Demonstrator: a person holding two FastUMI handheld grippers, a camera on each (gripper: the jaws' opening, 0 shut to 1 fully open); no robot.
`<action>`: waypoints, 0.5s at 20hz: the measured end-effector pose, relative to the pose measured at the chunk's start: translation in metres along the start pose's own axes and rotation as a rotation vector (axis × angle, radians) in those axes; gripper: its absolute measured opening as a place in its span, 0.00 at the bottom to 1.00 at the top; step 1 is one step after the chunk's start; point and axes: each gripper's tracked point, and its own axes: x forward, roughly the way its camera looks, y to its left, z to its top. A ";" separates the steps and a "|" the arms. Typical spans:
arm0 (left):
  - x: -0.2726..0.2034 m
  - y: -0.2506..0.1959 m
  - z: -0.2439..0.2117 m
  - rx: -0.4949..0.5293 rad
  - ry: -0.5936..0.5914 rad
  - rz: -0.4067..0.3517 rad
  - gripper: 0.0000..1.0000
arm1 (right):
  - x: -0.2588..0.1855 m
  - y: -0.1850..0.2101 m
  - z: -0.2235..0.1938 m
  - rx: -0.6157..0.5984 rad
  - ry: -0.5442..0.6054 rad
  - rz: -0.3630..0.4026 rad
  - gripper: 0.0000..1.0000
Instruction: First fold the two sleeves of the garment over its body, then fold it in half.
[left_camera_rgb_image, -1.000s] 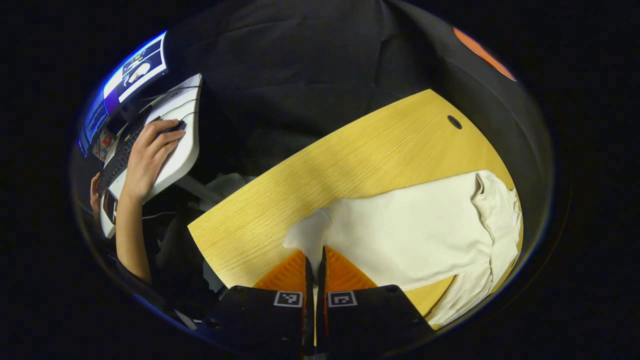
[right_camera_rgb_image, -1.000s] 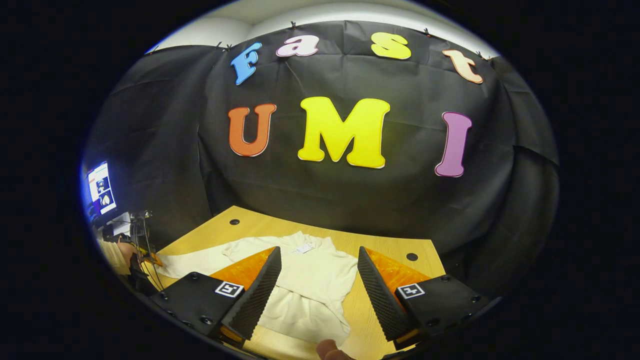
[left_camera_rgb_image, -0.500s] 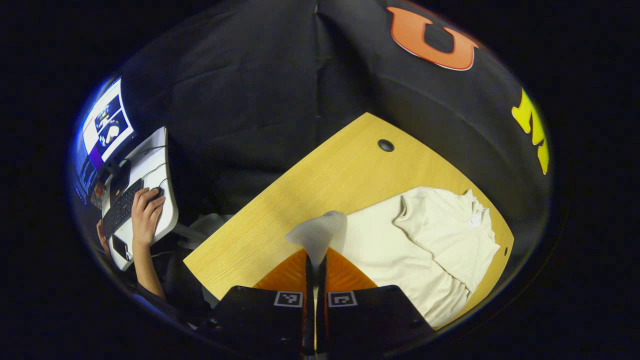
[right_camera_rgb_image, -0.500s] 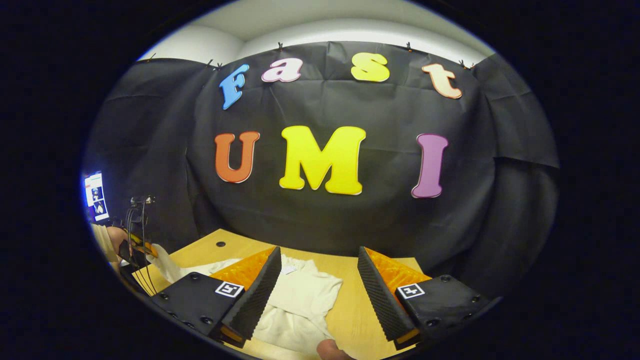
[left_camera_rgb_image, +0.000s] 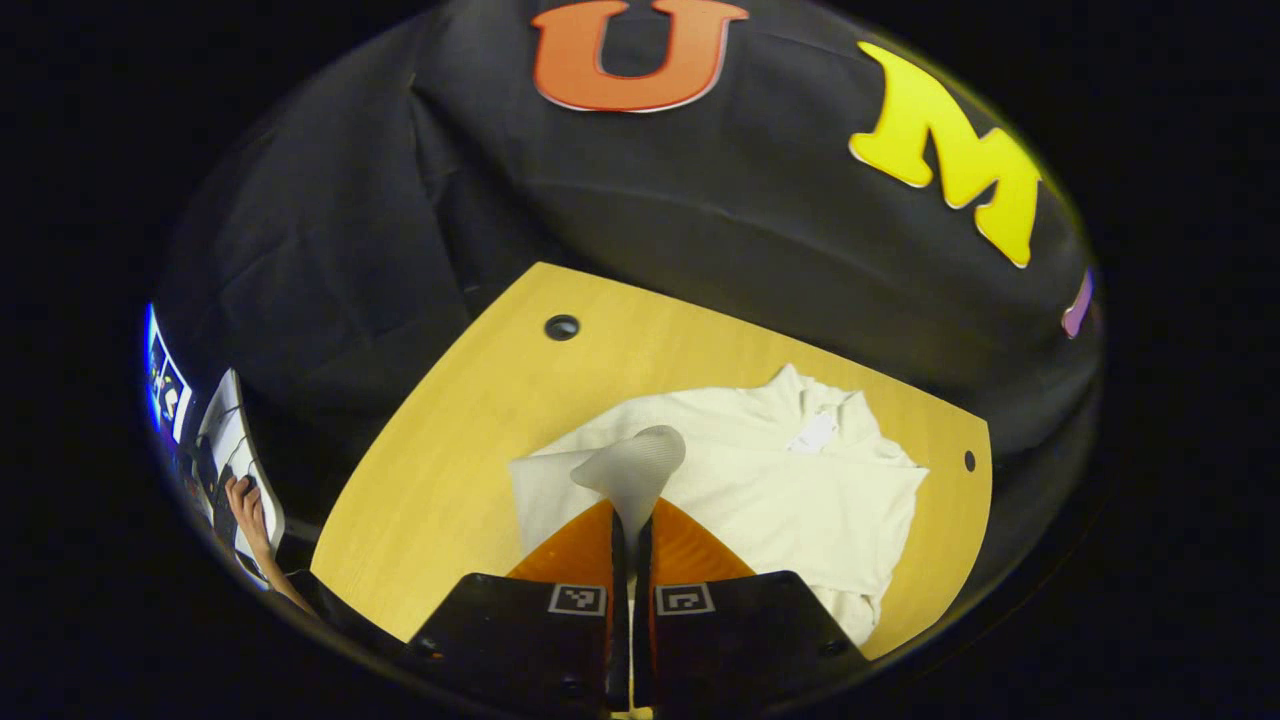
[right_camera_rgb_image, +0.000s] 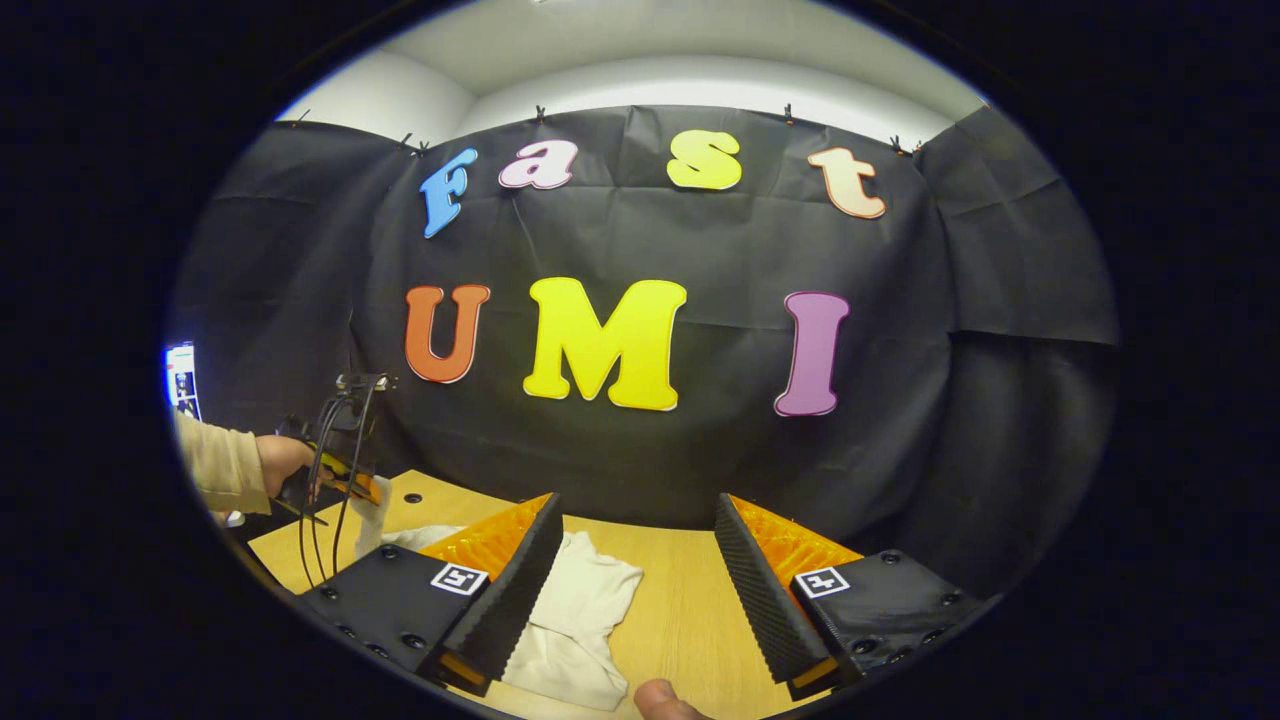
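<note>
Above the table (left_camera_rgb_image: 450, 440), the left gripper (left_camera_rgb_image: 630, 525) pinches the garment's (left_camera_rgb_image: 790, 490) sleeve cuff (left_camera_rgb_image: 632, 468); right gripper (right_camera_rgb_image: 632, 560) gapes empty; a slipping cuff could spoil the fold.

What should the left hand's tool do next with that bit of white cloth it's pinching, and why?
Probably lower the sleeve cuff onto the garment's body and then open the jaws. The left gripper is shut on the cuff and holds it raised over the cream garment on the wooden table, so the sleeve is not yet laid flat. The right gripper is open and empty.
</note>
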 end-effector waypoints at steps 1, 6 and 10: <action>0.008 -0.025 -0.001 0.037 0.009 -0.014 0.04 | -0.001 -0.007 -0.004 -0.002 0.006 -0.011 0.96; 0.036 -0.137 -0.027 0.177 0.049 -0.092 0.05 | -0.003 -0.041 -0.019 0.005 0.049 -0.079 0.95; 0.043 -0.204 -0.063 0.240 0.091 -0.174 0.04 | -0.008 -0.064 -0.036 -0.011 0.091 -0.127 0.95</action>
